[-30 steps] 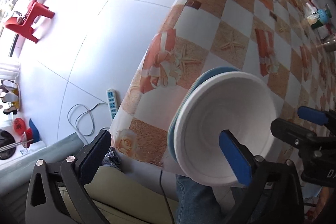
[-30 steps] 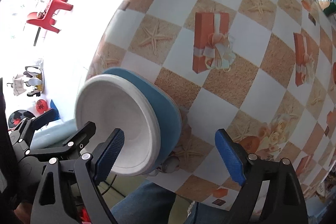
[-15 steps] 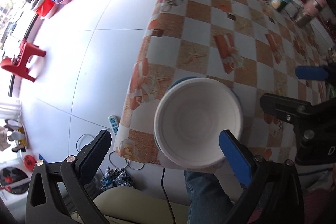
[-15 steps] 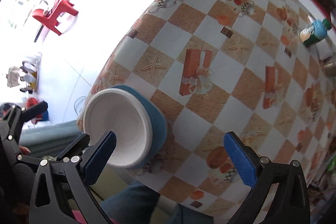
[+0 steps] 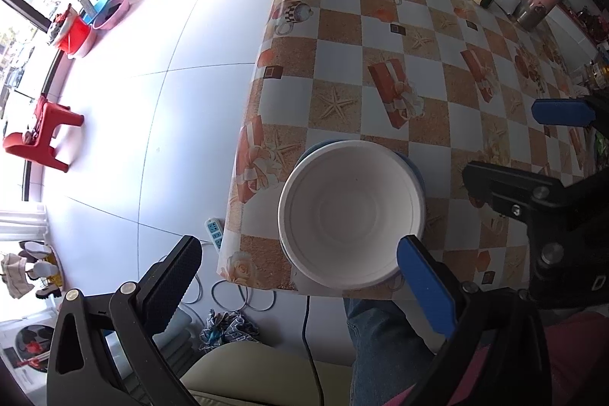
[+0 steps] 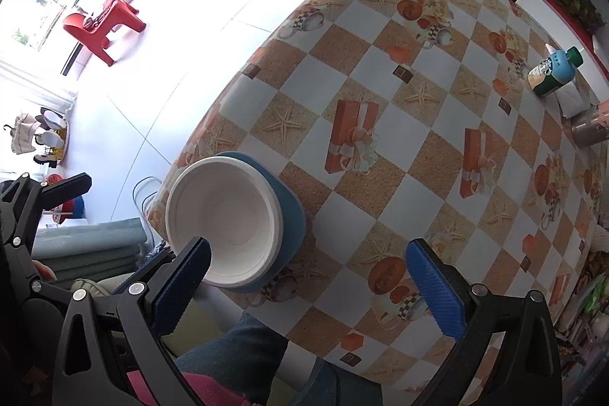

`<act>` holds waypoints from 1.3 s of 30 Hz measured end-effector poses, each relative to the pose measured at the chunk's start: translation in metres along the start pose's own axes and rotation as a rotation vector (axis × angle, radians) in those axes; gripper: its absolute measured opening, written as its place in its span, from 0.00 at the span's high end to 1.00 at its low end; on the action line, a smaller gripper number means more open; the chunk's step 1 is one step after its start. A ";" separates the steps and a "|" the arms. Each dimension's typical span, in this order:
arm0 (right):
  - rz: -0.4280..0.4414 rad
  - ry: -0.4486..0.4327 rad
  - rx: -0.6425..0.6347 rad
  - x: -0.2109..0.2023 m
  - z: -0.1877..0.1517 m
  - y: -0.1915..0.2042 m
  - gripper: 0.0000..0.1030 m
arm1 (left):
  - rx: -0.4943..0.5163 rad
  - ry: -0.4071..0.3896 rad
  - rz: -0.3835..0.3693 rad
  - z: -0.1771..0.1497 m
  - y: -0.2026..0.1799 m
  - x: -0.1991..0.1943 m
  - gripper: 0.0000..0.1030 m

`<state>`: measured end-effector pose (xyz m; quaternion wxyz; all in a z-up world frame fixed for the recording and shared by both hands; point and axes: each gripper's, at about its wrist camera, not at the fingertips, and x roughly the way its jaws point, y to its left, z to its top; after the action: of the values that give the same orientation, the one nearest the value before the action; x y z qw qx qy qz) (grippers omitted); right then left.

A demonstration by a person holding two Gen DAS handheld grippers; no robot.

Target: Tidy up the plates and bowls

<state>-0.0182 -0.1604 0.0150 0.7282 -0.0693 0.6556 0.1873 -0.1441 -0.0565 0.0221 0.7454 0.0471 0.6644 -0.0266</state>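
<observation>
The white bowl (image 5: pixel 351 212) sits stacked on the blue plate (image 6: pixel 291 212) at the table's (image 5: pixel 449 37) near corner, both the left gripper (image 5: pixel 297 263) and right gripper (image 6: pixel 304 265) spread wide and empty above it (stacking looks done), so next seems finding more dishes

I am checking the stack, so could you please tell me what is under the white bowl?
A blue dish sits under the white bowl; only its rim shows. Its middle is covered.

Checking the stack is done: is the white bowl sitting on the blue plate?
Touching. The right wrist view shows the white bowl resting directly on the blue plate, no gap visible between them.
</observation>
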 end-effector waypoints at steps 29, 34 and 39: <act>0.002 0.020 -0.013 0.005 -0.002 0.002 0.00 | 0.064 -0.004 0.025 0.003 -0.013 -0.005 0.00; 0.004 0.023 -0.013 0.006 -0.002 0.002 0.00 | 0.072 -0.002 0.030 0.003 -0.015 -0.004 0.00; 0.006 0.024 -0.009 0.007 -0.004 0.001 0.00 | 0.069 -0.002 0.031 0.003 -0.015 -0.004 0.00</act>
<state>-0.0215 -0.1593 0.0080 0.7193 -0.0727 0.6637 0.1917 -0.1432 -0.0721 0.0260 0.7444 0.0827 0.6615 -0.0380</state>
